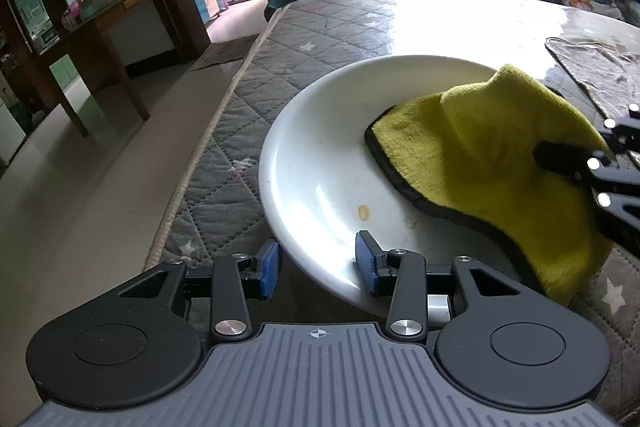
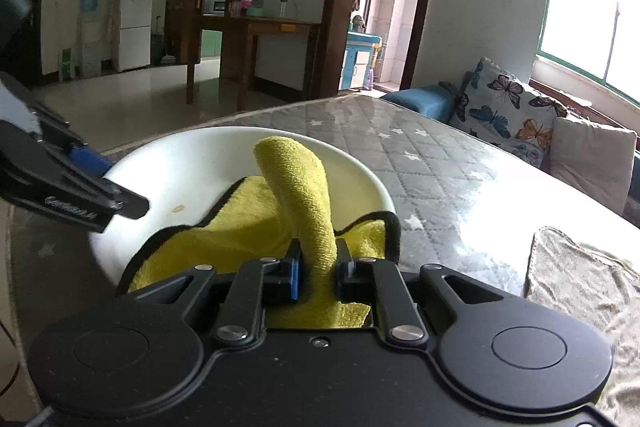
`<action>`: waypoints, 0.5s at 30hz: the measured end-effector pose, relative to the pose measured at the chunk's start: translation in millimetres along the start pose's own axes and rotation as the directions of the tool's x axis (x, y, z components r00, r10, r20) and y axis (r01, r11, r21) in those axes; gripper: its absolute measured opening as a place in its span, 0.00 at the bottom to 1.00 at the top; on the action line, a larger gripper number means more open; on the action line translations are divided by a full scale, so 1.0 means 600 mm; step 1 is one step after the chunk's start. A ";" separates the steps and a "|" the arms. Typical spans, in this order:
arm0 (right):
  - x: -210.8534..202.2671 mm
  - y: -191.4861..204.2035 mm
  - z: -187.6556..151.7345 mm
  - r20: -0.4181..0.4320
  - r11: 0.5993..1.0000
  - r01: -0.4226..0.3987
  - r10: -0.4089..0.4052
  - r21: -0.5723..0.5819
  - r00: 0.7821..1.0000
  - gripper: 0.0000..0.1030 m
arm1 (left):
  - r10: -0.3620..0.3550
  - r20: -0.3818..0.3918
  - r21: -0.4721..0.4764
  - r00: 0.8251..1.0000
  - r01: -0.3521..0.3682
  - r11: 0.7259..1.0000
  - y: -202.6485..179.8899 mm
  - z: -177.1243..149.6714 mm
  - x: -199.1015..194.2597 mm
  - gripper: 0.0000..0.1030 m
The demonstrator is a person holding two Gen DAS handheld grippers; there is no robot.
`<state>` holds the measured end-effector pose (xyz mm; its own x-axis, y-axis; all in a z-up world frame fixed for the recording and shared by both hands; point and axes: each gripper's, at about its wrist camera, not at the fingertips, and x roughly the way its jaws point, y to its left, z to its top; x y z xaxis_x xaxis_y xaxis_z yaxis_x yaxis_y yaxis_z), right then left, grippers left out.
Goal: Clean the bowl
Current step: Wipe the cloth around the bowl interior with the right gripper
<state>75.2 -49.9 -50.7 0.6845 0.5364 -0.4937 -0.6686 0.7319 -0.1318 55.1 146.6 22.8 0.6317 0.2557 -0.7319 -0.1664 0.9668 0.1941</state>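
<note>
Inside white bowl [image 1: 316, 163]: yellow cloth [image 1: 480, 155], small brown stain [image 1: 363, 212]

The bowl [image 1: 320, 163] at frame centre looks glossy, smooth white ceramic. The yellow cloth [image 1: 480, 155] on its right is fluffy microfibre, dark-edged. Below both, the quilted mattress [image 1: 240, 115] is matt stitched fabric, glossier toward upper right.

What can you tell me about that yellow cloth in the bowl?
The yellow cloth looks like plush microfibre with a dark bound edge. It lies crumpled inside the white bowl, draping over the near rim. The right gripper pinches a raised fold of it. A small brownish spot on the bowl sits uncovered beside it.
</note>
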 end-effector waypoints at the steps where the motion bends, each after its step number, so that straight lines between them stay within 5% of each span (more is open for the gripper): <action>1: 0.004 -0.002 0.002 0.001 1.000 0.005 -0.005 -0.004 1.000 0.18 | 0.000 -0.001 0.000 1.000 0.000 1.000 0.002 0.001 -0.002 0.41; 15: 0.008 -0.003 0.002 -0.003 1.000 0.017 -0.017 -0.017 1.000 0.18 | 0.003 -0.007 0.005 1.000 -0.003 1.000 -0.005 0.007 0.002 0.46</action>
<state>80.2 -47.9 -51.8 0.6950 0.5227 -0.4937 -0.6617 0.7336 -0.1549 59.3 144.3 24.1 0.6259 0.2590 -0.7356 -0.1651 0.9659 0.1996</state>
